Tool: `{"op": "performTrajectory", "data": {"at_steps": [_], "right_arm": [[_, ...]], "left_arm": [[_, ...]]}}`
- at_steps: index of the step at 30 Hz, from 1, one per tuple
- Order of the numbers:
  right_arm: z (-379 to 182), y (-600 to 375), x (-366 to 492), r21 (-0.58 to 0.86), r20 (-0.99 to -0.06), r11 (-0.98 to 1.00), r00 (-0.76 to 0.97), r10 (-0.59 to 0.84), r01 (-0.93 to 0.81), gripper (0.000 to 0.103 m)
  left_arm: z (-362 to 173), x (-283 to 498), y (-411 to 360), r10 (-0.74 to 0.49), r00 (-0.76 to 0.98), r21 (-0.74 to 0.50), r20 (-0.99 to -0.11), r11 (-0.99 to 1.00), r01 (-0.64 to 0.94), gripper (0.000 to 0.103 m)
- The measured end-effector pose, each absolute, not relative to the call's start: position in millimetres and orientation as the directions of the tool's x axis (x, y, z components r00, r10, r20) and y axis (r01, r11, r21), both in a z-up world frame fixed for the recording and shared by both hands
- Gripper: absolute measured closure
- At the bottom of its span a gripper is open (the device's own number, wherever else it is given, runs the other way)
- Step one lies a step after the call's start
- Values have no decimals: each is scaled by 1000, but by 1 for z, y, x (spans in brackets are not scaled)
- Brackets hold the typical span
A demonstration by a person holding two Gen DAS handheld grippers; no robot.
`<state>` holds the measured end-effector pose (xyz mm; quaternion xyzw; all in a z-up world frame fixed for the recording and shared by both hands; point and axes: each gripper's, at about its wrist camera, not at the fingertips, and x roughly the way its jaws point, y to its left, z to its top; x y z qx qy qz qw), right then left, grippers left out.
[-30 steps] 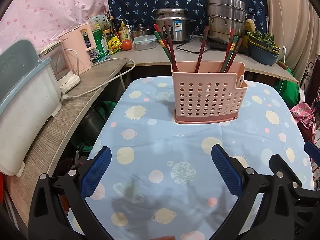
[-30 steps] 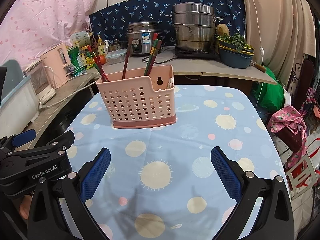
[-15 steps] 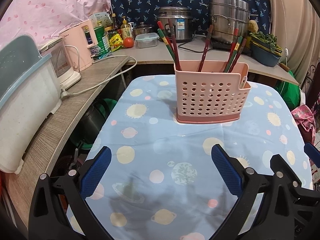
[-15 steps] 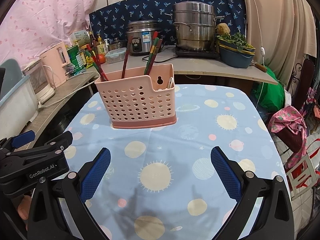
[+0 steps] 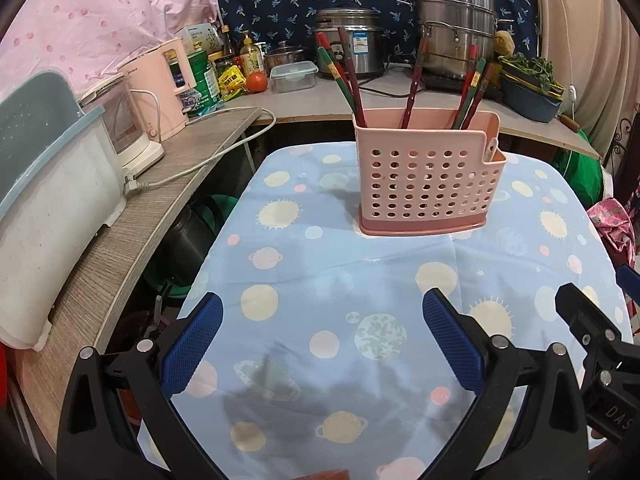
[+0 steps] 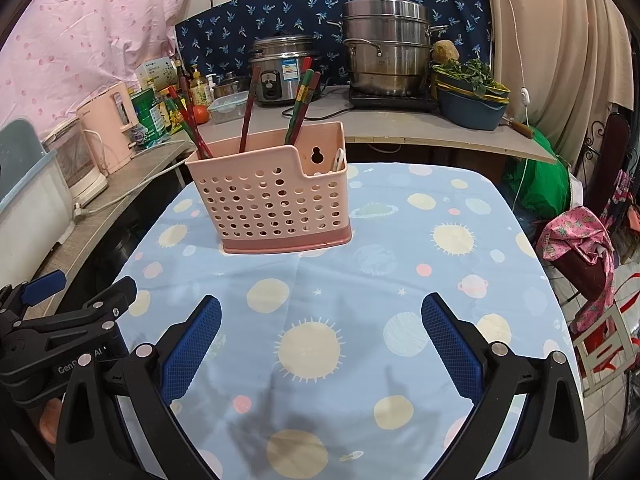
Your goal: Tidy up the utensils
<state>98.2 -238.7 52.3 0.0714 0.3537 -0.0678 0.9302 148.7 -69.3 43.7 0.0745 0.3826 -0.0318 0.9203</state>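
Note:
A pink perforated utensil holder (image 5: pixel 426 178) (image 6: pixel 268 194) stands on the table with the blue planet-print cloth (image 5: pixel 360 280) (image 6: pixel 400 260). Several red-and-green chopsticks (image 5: pixel 344 76) (image 6: pixel 302 104) stick up out of its back section, and a pale utensil tip (image 5: pixel 491 148) (image 6: pixel 339 160) shows in its lower side pocket. My left gripper (image 5: pixel 322 340) hangs open over the near part of the cloth with nothing between its blue pads. My right gripper (image 6: pixel 320 340) is open and empty too, to the right of the left one.
A counter runs along the left with a white bin (image 5: pixel 44 208) and a pink kettle (image 5: pixel 160 88), its cord trailing. At the back stand a rice cooker (image 6: pixel 282 70), a steel steamer pot (image 6: pixel 386 46) and a bowl of greens (image 6: pixel 470 96). Bags (image 6: pixel 576 248) lie right of the table.
Both grippers have drawn back and risen a little, so the holder looks slightly smaller and lower in view. Both stay open and empty.

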Motion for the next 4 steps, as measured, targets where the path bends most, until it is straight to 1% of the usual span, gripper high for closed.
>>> {"op": "performTrajectory", "data": {"at_steps": [4], "right_arm": [[51, -238, 98, 87, -670, 981, 739, -72, 175, 6]], "left_arm": [[40, 148, -67, 4, 699, 115, -715, 987, 112, 7]]}}
